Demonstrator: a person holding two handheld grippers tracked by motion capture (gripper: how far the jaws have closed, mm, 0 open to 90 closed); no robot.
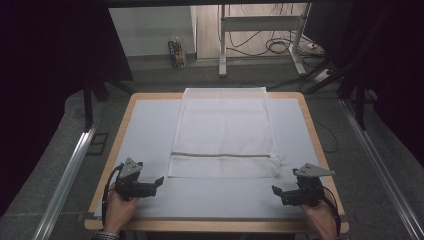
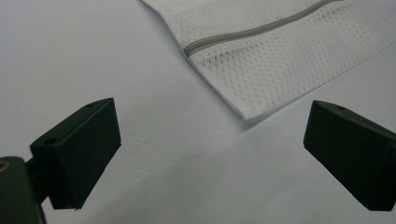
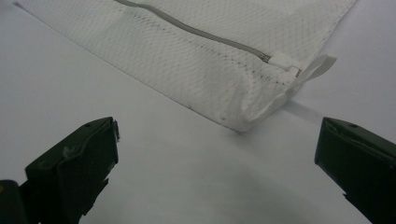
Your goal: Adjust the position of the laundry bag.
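Spread jaws before zipped mesh bag point(image 1: 223, 132)

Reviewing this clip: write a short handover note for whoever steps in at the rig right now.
Left gripper: open, holding nothing, near the mesh bag's near left corner.
Right gripper: open, holding nothing, near the bag's near right corner.
The bag lies flat on the table, zipper shut, its pull tab and loop at the right end.
Done: nothing visible; the bag is untouched.
Left: probably grasp the near corners and handle the bag.
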